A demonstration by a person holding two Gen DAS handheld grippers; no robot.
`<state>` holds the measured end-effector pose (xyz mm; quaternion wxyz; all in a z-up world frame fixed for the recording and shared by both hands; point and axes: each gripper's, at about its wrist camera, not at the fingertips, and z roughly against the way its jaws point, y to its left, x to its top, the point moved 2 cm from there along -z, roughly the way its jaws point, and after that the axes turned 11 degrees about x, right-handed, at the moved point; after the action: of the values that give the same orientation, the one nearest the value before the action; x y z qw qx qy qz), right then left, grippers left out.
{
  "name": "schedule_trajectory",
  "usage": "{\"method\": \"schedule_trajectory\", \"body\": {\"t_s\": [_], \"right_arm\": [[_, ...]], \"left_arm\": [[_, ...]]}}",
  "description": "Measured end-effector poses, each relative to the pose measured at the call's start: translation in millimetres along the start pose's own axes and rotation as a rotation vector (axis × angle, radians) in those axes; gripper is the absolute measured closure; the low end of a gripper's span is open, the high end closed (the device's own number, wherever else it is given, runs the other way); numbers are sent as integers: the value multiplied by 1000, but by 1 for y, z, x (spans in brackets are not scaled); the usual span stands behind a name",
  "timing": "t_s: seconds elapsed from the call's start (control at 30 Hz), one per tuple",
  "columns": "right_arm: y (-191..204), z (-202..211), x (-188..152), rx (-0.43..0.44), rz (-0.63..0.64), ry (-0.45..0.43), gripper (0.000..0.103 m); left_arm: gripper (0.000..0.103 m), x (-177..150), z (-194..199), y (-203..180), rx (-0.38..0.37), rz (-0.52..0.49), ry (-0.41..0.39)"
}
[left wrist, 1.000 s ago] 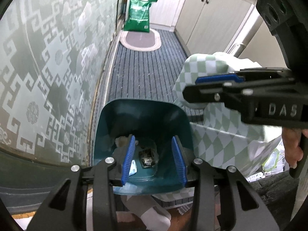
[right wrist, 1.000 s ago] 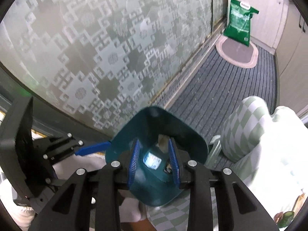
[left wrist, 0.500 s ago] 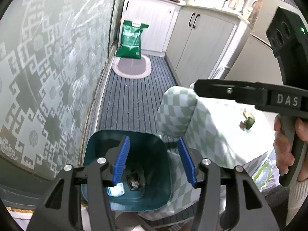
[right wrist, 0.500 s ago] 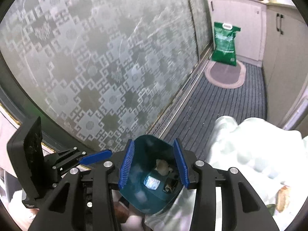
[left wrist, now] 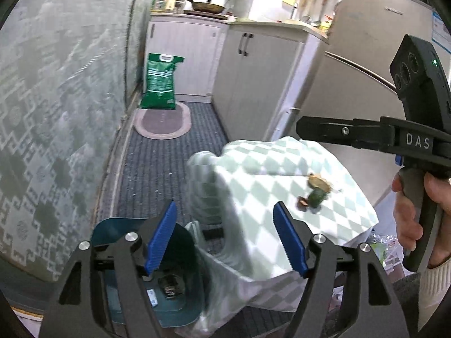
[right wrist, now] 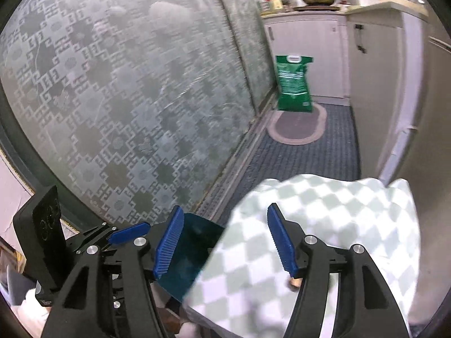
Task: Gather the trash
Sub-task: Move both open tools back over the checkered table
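The teal bin (left wrist: 180, 304) sits on the striped floor mat (left wrist: 157, 174) just beside the near-left corner of the checkered tablecloth (left wrist: 282, 186), close to the patterned glass door (left wrist: 56, 107). Inside it I see a dark crumpled wrapper (left wrist: 171, 285) and a small white packet with a blue mark (left wrist: 150, 295) lying on its bottom. More scraps lie on the tablecloth, toward its right edge: a green piece (left wrist: 317, 197), a tan round bit (left wrist: 318, 180) touching it, and a small brown bit (left wrist: 302, 203) just beside; blur keeps me from telling what they are.

My left gripper (left wrist: 224, 239) hangs above the bin's rim and the cloth's corner, its blue pads spread wide with nothing between them; the jaws have just been opening. My right gripper (right wrist: 225, 243) is over the same corner, its jaws likewise just opened and parted, holding nothing. From the right wrist, only part of the bin shows under the left pad. A hand (left wrist: 417, 211) grips the right tool's handle at the right edge of the left view.

Farther down the mat stand an oval rug (left wrist: 163, 124) and a green sack (left wrist: 160, 84) against white cabinets (left wrist: 253, 79).
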<state>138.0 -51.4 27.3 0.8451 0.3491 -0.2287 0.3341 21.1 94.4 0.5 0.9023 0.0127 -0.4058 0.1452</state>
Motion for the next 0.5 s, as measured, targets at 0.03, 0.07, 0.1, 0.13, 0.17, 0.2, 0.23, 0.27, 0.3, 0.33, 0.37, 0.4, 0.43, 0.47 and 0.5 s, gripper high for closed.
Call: {"method": "schedule_trajectory", "body": {"t_s": [0.03,0.07,0.1,0.13,0.17,0.2,0.23,0.27,0.3,0.33,0.37,0.4,0.43,0.47,0.5], "right_arm": [[-4,4,-2,-9,-6,-5,39],[-11,11,-3,-23,-17,-13,38],[-15,16,-4,-30,-22,-17,37],[-19,20,-5,-36,-25,-20,37],[-26,27,-7,-51,-31,-28,37],[-29,32,-9,-60,-37,-31,37],[-35,37,-11,-69,-44,-33,37],[-38,40,-12,-76,-48,-36,37],[-42,44,-14,-83,-53,-34,37],[-46,47,-16,-90,-56,-30,37],[-51,51,-19,-99,-61,-26,39],[-54,52,-21,-102,-64,-21,45],[-57,54,-24,-105,-70,-14,50],[-63,57,-28,-110,-84,-5,52],[-67,59,-30,-110,-91,-1,54]], "left_arm": [[29,0,-1,-5,-8,-5,1],[28,1,-2,-11,-16,-12,0],[27,1,-3,-17,-21,-19,-1],[27,2,-4,-24,-29,-27,0],[27,2,-6,-31,-40,-40,4],[27,2,-8,-39,-44,-57,5],[27,1,-10,-44,-41,-71,6],[27,0,-13,-51,-39,-88,9],[29,-2,-15,-55,-41,-99,14],[31,-3,-20,-60,-38,-112,22],[34,-5,-24,-64,-31,-121,28],[42,-6,-28,-66,-29,-127,33],[47,-8,-33,-69,-28,-131,43],[47,-8,-36,-71,-32,-130,51],[48,-8,-38,-73,-37,-129,55]]}}
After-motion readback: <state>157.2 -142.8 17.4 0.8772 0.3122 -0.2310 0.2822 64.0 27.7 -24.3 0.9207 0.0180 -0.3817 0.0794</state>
